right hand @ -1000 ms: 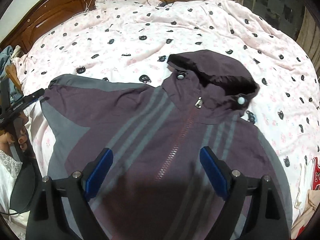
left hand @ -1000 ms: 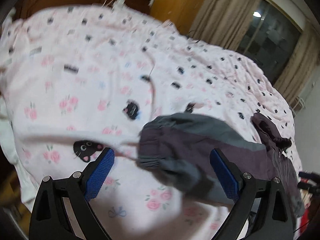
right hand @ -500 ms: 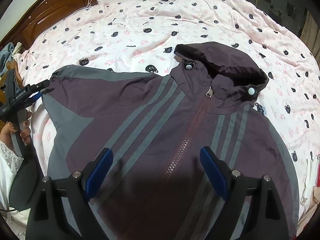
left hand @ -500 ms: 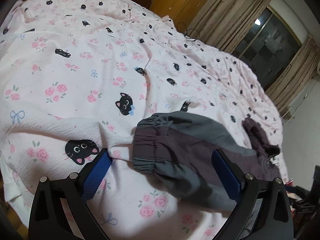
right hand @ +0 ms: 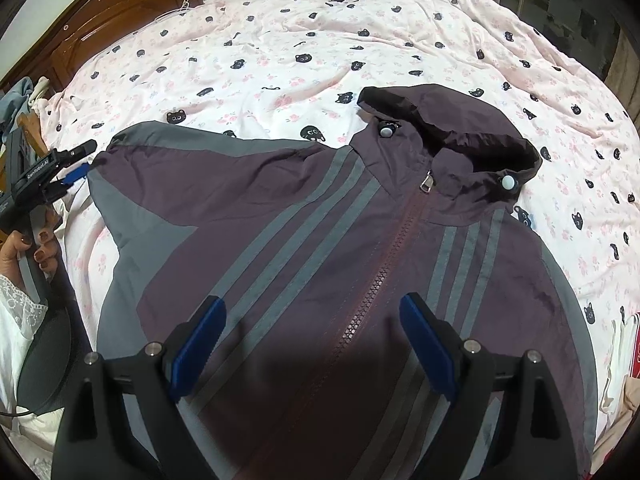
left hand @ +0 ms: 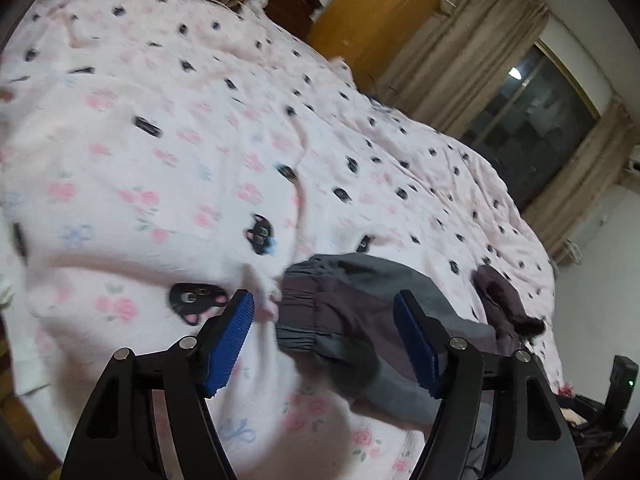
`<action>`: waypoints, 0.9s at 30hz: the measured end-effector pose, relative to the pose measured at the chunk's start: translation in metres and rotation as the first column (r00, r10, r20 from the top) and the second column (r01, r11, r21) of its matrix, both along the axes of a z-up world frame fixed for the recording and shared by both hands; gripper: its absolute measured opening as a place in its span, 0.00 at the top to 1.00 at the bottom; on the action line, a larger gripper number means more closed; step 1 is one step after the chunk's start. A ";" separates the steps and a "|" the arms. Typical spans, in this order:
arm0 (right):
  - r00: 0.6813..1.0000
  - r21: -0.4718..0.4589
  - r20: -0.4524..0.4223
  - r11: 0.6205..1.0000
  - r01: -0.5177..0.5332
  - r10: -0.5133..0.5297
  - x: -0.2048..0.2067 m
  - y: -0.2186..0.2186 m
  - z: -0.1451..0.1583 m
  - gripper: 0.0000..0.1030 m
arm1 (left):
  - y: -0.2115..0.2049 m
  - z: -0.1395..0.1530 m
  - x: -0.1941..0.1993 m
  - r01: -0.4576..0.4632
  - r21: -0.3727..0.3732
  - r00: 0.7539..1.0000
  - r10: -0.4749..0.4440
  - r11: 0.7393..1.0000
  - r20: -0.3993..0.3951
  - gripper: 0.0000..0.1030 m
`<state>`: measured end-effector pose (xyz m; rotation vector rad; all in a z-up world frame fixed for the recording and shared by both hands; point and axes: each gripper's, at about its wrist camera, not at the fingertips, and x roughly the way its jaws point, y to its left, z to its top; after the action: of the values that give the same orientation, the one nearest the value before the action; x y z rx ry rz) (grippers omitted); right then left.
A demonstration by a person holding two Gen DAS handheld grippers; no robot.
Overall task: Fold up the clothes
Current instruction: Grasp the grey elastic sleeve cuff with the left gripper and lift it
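A maroon and grey hooded jacket [right hand: 320,208] lies face up on the bed, zipped, with its hood [right hand: 452,120] towards the headboard. My right gripper [right hand: 312,344] hovers open over the lower front, one finger on each side of the zipper [right hand: 384,264], holding nothing. In the left wrist view the elastic sleeve cuff [left hand: 304,308] lies between the blue pads [left hand: 232,336] of my left gripper [left hand: 324,332], whose jaws stand apart and not pressed on the cloth. The right wrist view shows that left gripper [right hand: 74,162] at the cuff tip.
A pink bedsheet [right hand: 280,52] with black cat faces covers the bed. A dark wooden headboard [right hand: 120,4] runs along the far left. A person's hand [right hand: 36,248] holds the left tool. Curtains and a dark window [left hand: 532,120] lie beyond the bed. Folded cloth [right hand: 628,344] sits at the right edge.
The left gripper's jaws have narrowed around the sleeve cuff, and its view has swung and blurred. The right gripper has stayed almost still over the jacket front.
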<state>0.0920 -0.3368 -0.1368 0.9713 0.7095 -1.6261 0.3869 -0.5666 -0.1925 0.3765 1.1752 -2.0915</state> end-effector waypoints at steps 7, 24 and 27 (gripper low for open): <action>1.000 0.011 -0.008 1.000 -0.008 0.008 0.001 0.001 -0.003 0.13 | 0.009 -0.005 -0.002 -0.014 0.076 0.999 0.017 0.997 -0.034 0.34; 1.000 0.015 -0.011 1.000 -0.028 0.028 0.007 0.000 -0.007 0.13 | 0.004 -0.007 -0.026 0.002 0.032 0.998 0.000 0.999 -0.057 0.66; 1.000 0.016 -0.004 1.000 -0.021 0.021 0.005 0.002 -0.009 0.13 | -0.004 -0.009 -0.023 -0.015 0.032 0.997 0.018 0.999 -0.078 0.74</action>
<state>0.0966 -0.3349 -0.1459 0.9684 0.7342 -1.6070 0.3642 -0.5705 -0.2013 0.3004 1.2536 -2.0923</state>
